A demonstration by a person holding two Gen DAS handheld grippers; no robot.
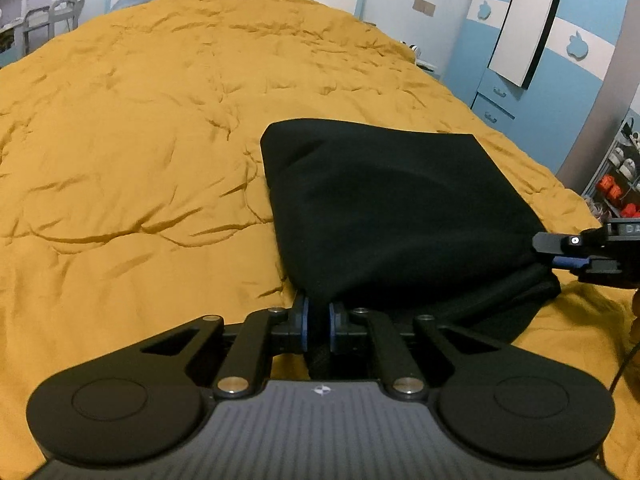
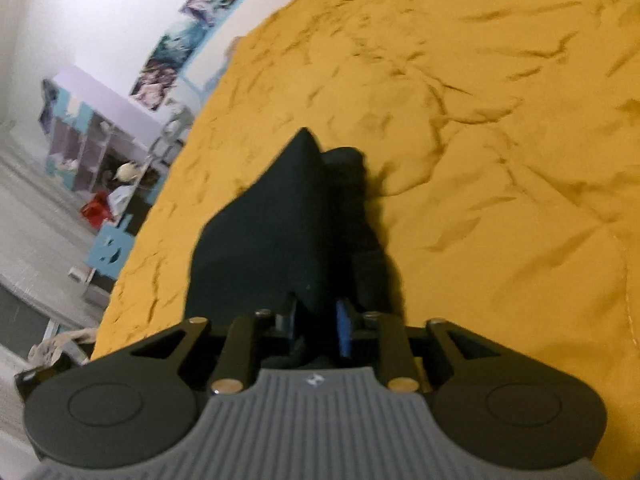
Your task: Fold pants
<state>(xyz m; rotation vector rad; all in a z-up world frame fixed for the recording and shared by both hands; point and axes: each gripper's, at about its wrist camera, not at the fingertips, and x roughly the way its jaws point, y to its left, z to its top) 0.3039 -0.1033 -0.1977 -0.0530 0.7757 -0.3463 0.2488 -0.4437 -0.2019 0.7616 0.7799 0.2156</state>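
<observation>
Holding the black pants (image 1: 400, 208) by two spots, both claws have cloth pinched tight between their fingers. The left gripper (image 1: 319, 320) bites one end of the near edge. The right gripper (image 1: 560, 258) bites the other end, and in its own view (image 2: 320, 320) dark cloth fills the gap between its blue pads.

The pants lie on the yellow blanket (image 1: 140, 140) of the bed, near the bed's right edge and toward the near end. They already look small and thick, like a short bundle and not long legs. So I think most of the folding is done. The top layer seems lifted a little at the near edge, with another layer showing under it beside the right claw.

What is left, I think, is to lay this last flap down flat, let go, and maybe smooth it. I cannot tell how many folds are inside, because the cloth is all black and hides its lines. The right view is a bit blurry too.
</observation>
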